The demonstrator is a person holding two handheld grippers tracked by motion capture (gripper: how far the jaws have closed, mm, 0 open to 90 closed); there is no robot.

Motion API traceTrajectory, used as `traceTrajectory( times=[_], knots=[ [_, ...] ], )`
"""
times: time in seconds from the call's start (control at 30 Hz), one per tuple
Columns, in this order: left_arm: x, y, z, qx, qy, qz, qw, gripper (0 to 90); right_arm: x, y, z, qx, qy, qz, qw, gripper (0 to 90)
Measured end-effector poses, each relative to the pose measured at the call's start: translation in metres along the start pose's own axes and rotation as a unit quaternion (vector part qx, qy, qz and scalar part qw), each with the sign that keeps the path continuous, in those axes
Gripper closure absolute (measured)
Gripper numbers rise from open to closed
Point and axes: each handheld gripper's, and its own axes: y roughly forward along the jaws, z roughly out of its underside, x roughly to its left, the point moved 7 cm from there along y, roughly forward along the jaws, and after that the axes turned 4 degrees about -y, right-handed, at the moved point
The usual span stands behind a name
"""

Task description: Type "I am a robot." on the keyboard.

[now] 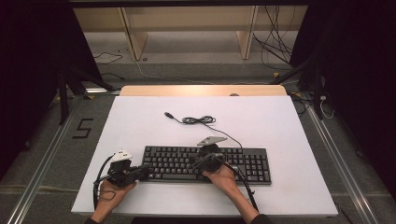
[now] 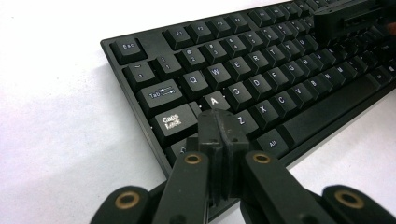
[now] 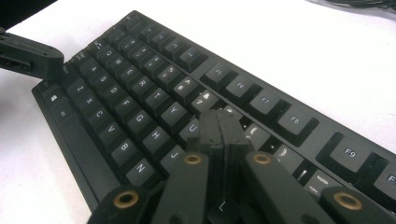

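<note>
Two shut hand-held grippers over keyboard.

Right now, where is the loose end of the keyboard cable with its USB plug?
In the high view, the USB plug lies on the white table, behind the keyboard and left of the coiled cable, far from both hands.

The right tongs hide keys of the keyboard.
</note>
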Motion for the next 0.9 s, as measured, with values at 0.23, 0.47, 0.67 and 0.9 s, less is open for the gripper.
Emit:
traceTrajectory(
  times=[0.23,0.47,0.67,0.9],
  knots=[
    [0.0007,0.0006,0.0001,0.001,0.001,-0.002,1.0000,88.9,-0.0009,0.0004,-0.0001,0.001,0.002,0.001,1.0000,90.0],
    [0.0023,0.0019,-0.0004,0.002,0.000,-0.005,1.0000,88.9,-0.0014,0.0006,-0.0001,0.001,0.001,0.002,1.0000,90.0],
    [0.0029,0.0022,-0.0005,0.001,-0.003,-0.005,1.0000,88.9,-0.0021,0.0005,-0.0002,0.001,0.003,0.001,1.0000,90.0],
    [0.0030,0.0024,0.0003,0.005,-0.002,-0.003,1.0000,88.9,-0.0020,0.0009,0.0001,0.002,0.004,0.001,1.0000,90.0]
  ],
)
